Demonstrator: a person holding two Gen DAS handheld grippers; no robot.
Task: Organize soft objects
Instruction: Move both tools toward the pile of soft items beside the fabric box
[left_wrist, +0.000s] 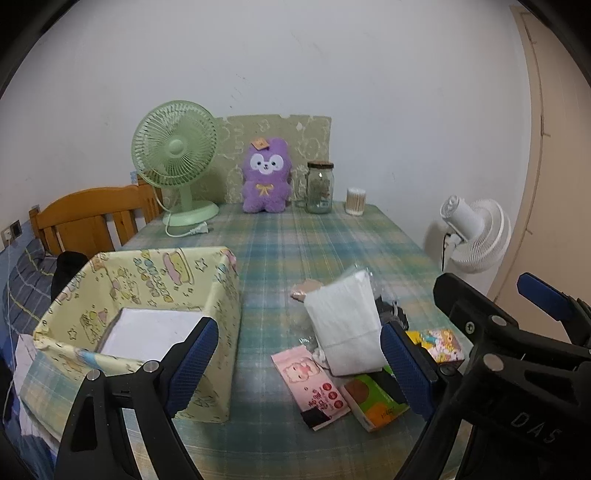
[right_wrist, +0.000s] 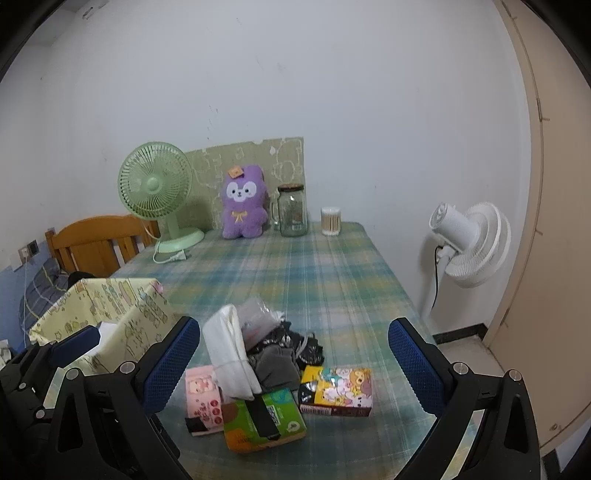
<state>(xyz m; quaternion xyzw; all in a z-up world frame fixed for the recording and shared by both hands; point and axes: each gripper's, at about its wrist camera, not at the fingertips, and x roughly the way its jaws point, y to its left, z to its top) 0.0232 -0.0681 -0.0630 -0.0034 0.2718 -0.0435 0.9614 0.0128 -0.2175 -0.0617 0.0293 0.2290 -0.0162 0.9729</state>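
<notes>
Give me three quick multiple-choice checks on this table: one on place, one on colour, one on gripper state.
1. Where is the box relative to the pile?
A. left of it
B. right of it
C. behind the jar

2. What colour is the plush?
A. green
B. purple
C. white

3. How are the left gripper and the right gripper?
A. both shut on packs
B. one holds socks
C. both open, empty

Answers: 1 A, box sits at the table's left edge; 2 B, purple fur; 3 C, wide jaws, nothing held.
</notes>
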